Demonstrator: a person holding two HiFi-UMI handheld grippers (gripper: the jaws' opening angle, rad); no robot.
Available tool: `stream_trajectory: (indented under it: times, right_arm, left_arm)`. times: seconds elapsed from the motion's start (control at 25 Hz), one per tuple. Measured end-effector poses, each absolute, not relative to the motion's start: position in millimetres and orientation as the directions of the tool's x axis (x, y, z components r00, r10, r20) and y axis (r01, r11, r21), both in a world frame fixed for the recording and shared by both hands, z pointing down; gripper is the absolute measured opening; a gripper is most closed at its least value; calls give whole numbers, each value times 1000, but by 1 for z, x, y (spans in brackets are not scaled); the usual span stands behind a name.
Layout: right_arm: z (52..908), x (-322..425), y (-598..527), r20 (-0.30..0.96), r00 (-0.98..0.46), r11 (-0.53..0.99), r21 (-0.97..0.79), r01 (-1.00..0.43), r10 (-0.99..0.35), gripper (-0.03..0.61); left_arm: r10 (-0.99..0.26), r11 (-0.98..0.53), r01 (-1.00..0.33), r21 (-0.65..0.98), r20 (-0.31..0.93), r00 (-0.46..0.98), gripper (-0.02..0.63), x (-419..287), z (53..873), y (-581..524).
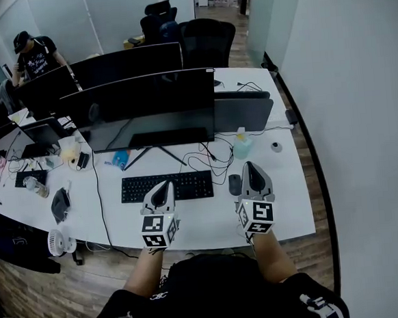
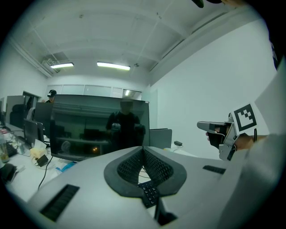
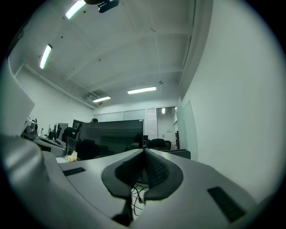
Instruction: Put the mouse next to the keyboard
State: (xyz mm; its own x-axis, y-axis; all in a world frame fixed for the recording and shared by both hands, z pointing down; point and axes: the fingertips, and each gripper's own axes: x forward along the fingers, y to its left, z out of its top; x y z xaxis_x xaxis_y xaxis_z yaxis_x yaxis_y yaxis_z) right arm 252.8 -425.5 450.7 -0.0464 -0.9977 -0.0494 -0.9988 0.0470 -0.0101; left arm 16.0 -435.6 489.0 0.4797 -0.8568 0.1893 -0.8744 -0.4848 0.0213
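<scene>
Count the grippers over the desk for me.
2. The left gripper hovers above the keyboard; the right gripper is just right of the mouse, in the head view. None seems hidden.

We list one black keyboard (image 1: 167, 187), lying flat and keys up on the white desk (image 1: 211, 222), its long side running left to right. We list one dark mouse (image 1: 234, 184), lying flat just beside the keyboard's right end, not touching it.

no legible text, no readable labels, brands, numbers
</scene>
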Motion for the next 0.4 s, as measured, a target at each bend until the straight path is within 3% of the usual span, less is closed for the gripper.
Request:
stream_trajectory:
  times: [0.4]
  right_arm:
    - [448, 257, -423, -63, -51, 52, -28, -998, -997, 14]
  left_arm:
    - [-858, -485, -874, 19, 185, 480, 12, 22, 486, -432]
